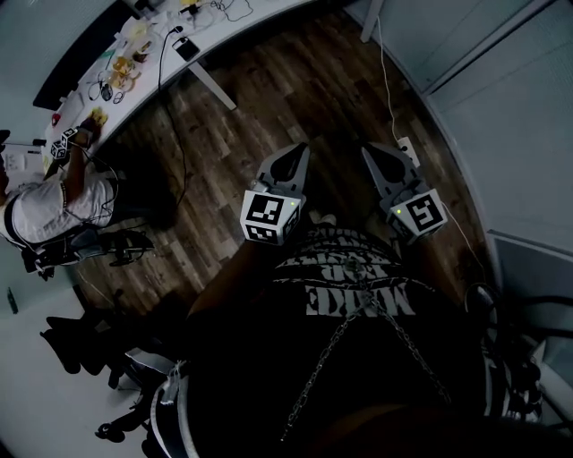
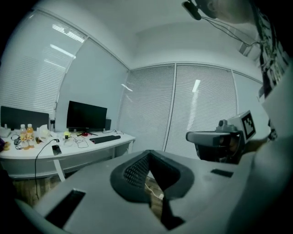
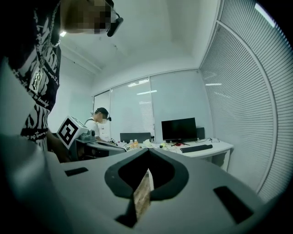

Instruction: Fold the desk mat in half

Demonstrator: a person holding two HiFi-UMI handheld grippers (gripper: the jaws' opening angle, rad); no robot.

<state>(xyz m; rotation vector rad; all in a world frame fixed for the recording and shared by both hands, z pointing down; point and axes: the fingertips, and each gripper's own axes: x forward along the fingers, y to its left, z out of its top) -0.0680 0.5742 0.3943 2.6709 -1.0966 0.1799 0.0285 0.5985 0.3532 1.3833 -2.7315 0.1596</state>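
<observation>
Wooden floor [image 1: 295, 98] fills most of my head view, with the long white desk [image 1: 255, 22] cut off at the top left corner. I cannot pick out the desk mat on that desk or anywhere else; the desk's clutter is too small and dim to sort, though a monitor [image 2: 86, 116] and a keyboard [image 2: 104, 139] do show on it.

Both grippers hang over the floor, well apart from the desk and close to the operator's dark printed shirt [image 1: 354, 295], which hides everything below. The left gripper [image 1: 298, 152] has its jaws together with nothing between them; only floor shows through the slit in its own view. The right gripper [image 1: 369, 152] is likewise closed and empty.

Another person [image 1: 45, 201] stands at the desk's far left end, half cropped by the frame edge.
</observation>
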